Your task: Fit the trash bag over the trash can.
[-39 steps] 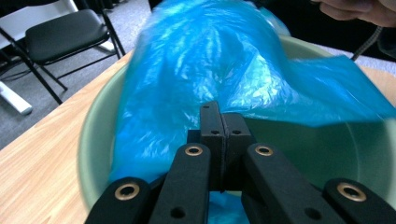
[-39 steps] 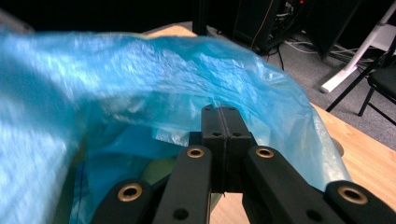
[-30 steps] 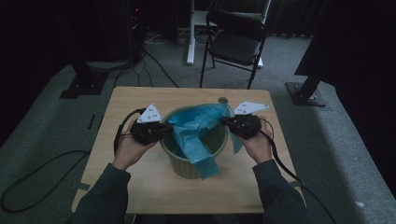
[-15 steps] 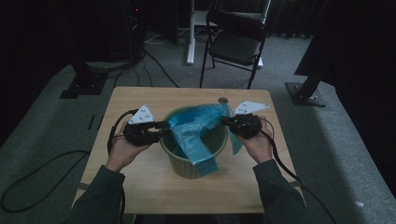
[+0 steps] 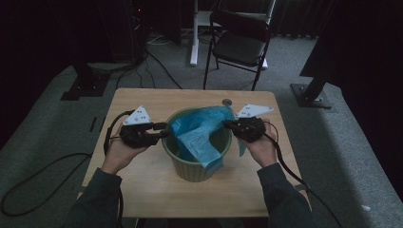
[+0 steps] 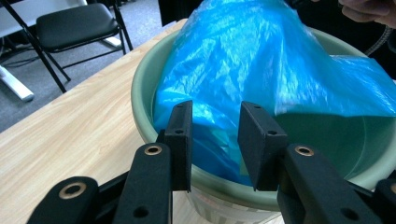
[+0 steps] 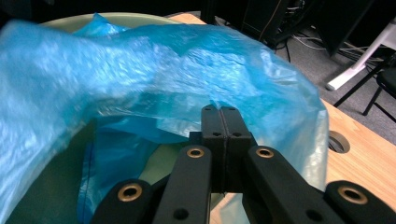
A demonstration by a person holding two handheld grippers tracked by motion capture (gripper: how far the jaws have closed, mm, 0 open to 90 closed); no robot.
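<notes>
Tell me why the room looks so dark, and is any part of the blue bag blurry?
High view: dim light, dark shadowy edges around the pale wooden table. Right gripper view: the crinkly blue plastic bag smears into blur at the left. Left gripper view: the bag shines with glare patches, and the round green plastic bin looks sharp.

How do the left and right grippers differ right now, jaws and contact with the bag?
The left gripper has its jaws open, with a clear gap at the near rim of the green bin; the right gripper has its jaws pressed together. The left holds nothing, the blue bag lying just beyond it, while the right sits against the bag's edge, apparently pinching it. Both sit at rim height on opposite sides of the bin, pointing inward.
</notes>
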